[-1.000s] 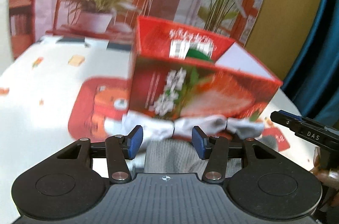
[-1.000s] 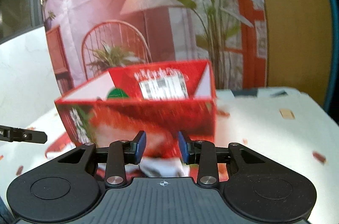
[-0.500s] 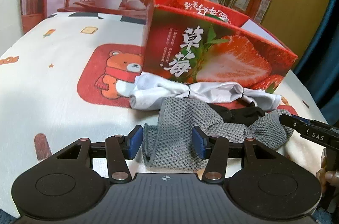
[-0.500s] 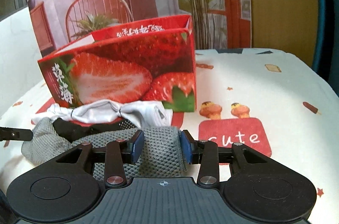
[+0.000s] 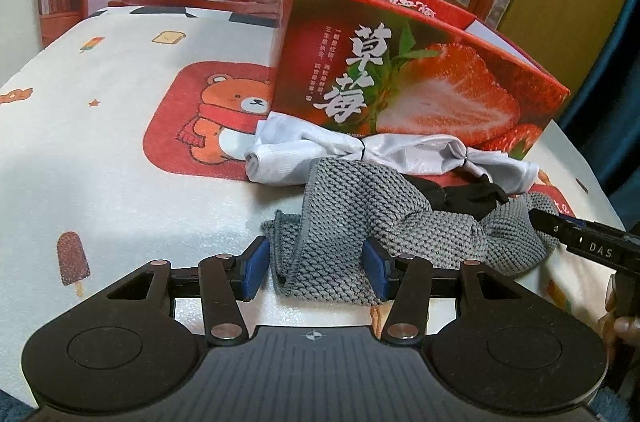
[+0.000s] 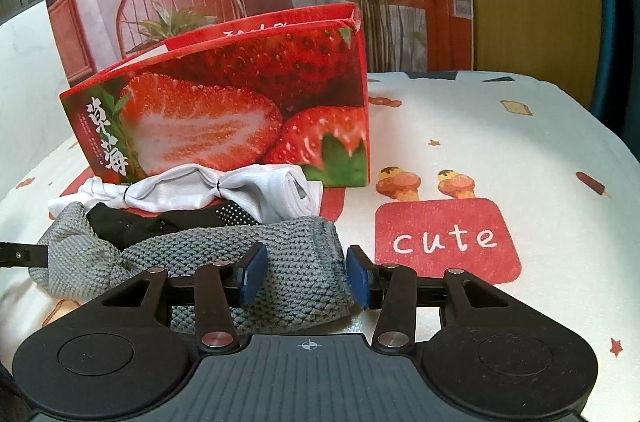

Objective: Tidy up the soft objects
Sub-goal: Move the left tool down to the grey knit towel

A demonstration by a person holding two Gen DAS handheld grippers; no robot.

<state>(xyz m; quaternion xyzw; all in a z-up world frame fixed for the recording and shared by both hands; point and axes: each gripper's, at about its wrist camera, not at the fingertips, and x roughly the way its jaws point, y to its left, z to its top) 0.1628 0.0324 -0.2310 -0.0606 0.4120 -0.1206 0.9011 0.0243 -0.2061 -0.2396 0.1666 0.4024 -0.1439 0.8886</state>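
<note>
Both views are sharp and evenly bright, the tablecloth (image 5: 120, 150) glaring pale ahead of the grippers (shadow pools nearer them); fisheye bending darkens corners, perhaps hiding detail.

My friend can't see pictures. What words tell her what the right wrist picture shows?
Open tongs straddle one end of a grey knitted cloth on a cartoon tablecloth. Behind it lie a black cloth, a tied white cloth and a strawberry box.
</note>
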